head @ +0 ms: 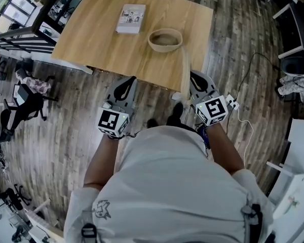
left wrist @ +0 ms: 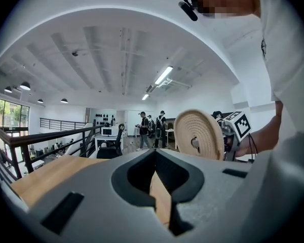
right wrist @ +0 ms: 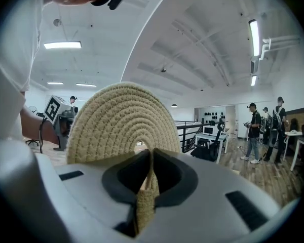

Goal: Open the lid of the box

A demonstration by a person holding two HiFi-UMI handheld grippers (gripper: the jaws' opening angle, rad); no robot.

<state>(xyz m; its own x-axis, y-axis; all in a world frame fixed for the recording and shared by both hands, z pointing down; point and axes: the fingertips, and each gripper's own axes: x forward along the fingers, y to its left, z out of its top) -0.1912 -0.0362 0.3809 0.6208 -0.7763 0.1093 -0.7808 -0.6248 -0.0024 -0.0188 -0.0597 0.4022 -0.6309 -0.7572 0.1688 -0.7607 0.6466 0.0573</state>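
The right gripper (right wrist: 151, 161) grips the round woven lid (right wrist: 119, 120), which stands on edge apart from the woven basket (head: 153, 43) on the wooden table (head: 91, 39). The left gripper (left wrist: 156, 158) is clenched and empty.

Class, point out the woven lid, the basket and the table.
Lid (right wrist: 119, 120), right gripper view, its coiled face.
Basket (head: 165, 47), head view, near rim.
Table (head: 91, 39), head view, bare wooden top.

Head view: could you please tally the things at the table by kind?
Woven basket: 1
Woven lid: 1
Flat white box: 1
Grippers: 2 (left gripper, right gripper)
Total: 5
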